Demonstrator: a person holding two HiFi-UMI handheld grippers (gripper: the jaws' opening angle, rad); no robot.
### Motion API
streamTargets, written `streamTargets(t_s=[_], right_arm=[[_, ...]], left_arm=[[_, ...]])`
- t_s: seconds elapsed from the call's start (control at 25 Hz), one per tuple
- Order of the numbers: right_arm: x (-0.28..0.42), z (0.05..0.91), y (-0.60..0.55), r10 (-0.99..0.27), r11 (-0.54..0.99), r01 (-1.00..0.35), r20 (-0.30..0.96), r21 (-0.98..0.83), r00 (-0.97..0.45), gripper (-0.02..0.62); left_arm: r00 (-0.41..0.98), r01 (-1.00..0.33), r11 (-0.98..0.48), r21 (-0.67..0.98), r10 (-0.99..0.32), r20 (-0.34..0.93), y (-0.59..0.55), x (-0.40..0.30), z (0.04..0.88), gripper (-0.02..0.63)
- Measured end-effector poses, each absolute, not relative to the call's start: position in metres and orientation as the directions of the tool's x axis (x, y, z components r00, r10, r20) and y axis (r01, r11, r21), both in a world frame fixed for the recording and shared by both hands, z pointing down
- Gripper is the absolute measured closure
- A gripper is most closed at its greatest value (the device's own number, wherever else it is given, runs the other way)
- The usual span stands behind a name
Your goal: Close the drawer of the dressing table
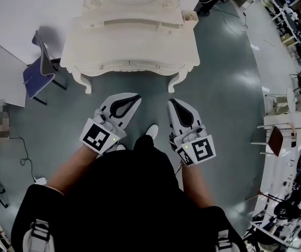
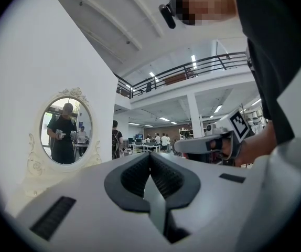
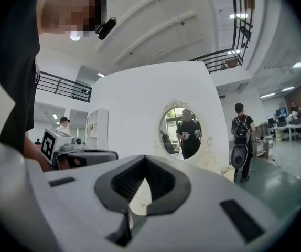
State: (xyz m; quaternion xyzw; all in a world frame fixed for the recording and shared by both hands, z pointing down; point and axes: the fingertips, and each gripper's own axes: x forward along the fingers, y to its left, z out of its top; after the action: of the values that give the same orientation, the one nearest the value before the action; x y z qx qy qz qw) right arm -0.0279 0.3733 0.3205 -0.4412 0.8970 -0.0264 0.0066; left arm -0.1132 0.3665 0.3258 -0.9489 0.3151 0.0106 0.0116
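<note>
Right now both grippers hang level in front of us, well short of the dressing table, which stands at twelve o'clock in the head view. The left gripper has its jaws pressed together with nothing between them, and its own view shows the ribbed pads meeting at the tip. The right gripper is likewise closed and empty. Each points roughly toward the table, and our shoe shows between them on the grey floor.

The drawer front runs along the table's near edge between the curved legs. From this steep angle we cannot tell how far it stands out. The oval mirror rises behind the top, and a blue chair sits at about ten o'clock, clear of our path.

We judge the approach as just begun, with contact yet to come. The main risk is a push from one narrow closed tip, placed off-centre. That could skew the drawer in its runners and jam it. The carved, curving front could also let a tip slide off sideways. Too hard a shove might slam the drawer or scoot the light table across the smooth floor.
</note>
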Motion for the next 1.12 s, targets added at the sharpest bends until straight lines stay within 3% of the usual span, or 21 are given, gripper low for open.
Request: streamTargets(t_s=[1.12], right_arm=[[0.096,0.311,0.208,-0.704,0.710,-0.702,-0.032,-0.056,-0.709,0.594]], left_arm=[[0.756,-0.654,-0.756,-0.033,-0.655,0.006,0.208,0.037,0.321,0.612]])
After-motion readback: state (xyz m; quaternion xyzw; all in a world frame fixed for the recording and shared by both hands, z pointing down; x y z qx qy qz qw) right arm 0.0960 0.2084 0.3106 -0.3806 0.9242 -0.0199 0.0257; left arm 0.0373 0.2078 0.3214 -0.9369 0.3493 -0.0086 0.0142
